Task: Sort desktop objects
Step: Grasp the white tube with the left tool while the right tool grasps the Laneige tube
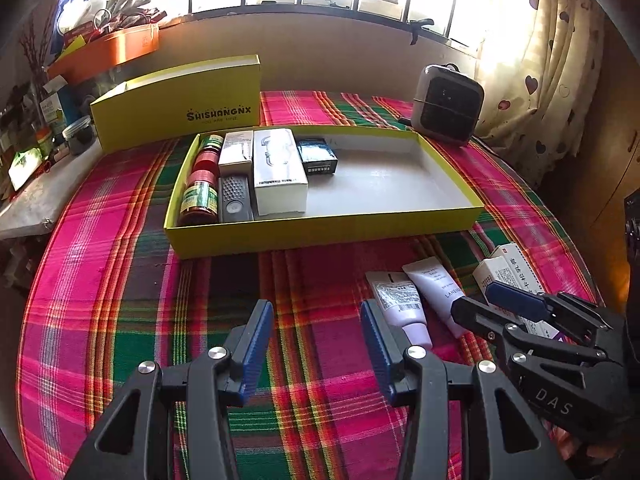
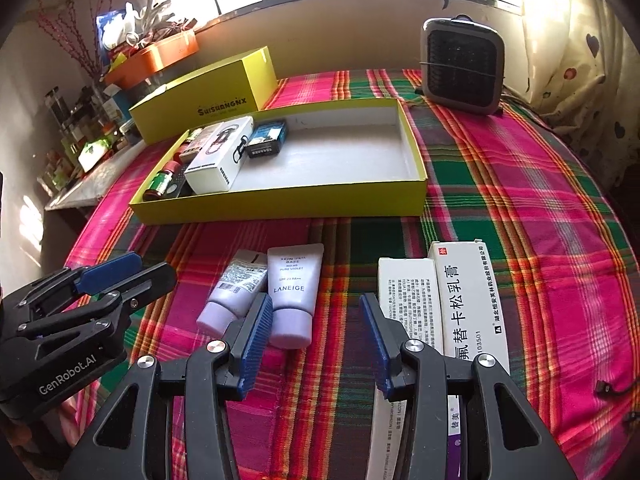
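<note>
The yellow tray (image 2: pixel 280 204) sits on the plaid cloth (image 2: pixel 520 184), its left end already packed with two jars, several cartons and a dark grey comb-like item, the right half bare. Still outside it, near the grippers, lie two lavender tubes (image 2: pixel 294 292) and two medicine cartons (image 2: pixel 468 296); by my estimate the sorting is roughly half done. The left gripper (image 1: pixel 316 344) and the right gripper (image 2: pixel 316 340) both have their jaws spread wide, holding nothing.

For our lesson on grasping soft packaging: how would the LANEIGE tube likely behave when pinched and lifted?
The LANEIGE tube looks like soft plastic, so it would probably dent under the fingers. It lies flat with a crimped end, so rolling seems unlikely. Its smooth surface may slip.
</note>
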A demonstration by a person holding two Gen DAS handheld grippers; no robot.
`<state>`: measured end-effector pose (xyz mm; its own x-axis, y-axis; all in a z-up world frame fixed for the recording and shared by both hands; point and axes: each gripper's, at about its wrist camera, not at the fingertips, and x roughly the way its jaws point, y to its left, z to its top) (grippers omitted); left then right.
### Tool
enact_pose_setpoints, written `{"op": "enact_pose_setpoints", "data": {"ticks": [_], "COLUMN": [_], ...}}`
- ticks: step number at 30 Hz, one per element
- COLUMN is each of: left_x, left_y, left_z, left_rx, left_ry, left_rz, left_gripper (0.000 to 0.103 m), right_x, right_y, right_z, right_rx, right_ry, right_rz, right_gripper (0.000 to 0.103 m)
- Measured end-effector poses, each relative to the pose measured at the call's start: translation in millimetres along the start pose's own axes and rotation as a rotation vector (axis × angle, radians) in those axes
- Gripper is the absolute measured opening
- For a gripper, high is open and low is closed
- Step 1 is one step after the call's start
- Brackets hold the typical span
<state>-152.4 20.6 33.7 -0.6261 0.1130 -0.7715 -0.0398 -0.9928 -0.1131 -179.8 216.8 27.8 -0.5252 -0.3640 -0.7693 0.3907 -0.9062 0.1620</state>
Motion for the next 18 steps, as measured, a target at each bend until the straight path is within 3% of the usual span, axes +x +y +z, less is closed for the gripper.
{"op": "enact_pose_setpoints", "data": {"ticks": [5,12,18], "left_x": [4.3,7.9,15.5], "left_y": [-2.5,-13.2,-25.2], "left_z": [-2.3,-3.9,-3.7], "left_rx": [-0.031,-0.026,0.005], "left_ry": [0.044,0.069,0.096], "left_rz": [-0.125,-0.174,-0.174], "left_gripper": [0.046,0.047,0.048], "right_x": [-0.7,-2.0,-3.1], "right_y": [-3.4,-7.9,-11.1], "right_z": [-1.4,-5.0,-5.8], "right_rx": [-0.017,-0.053,-0.079], "right_ry": [-0.001,-0.004,-0.010], "right_rz": [-0.037,-0.071,-0.042], "right_gripper": [0.047,0.047,0.047]}}
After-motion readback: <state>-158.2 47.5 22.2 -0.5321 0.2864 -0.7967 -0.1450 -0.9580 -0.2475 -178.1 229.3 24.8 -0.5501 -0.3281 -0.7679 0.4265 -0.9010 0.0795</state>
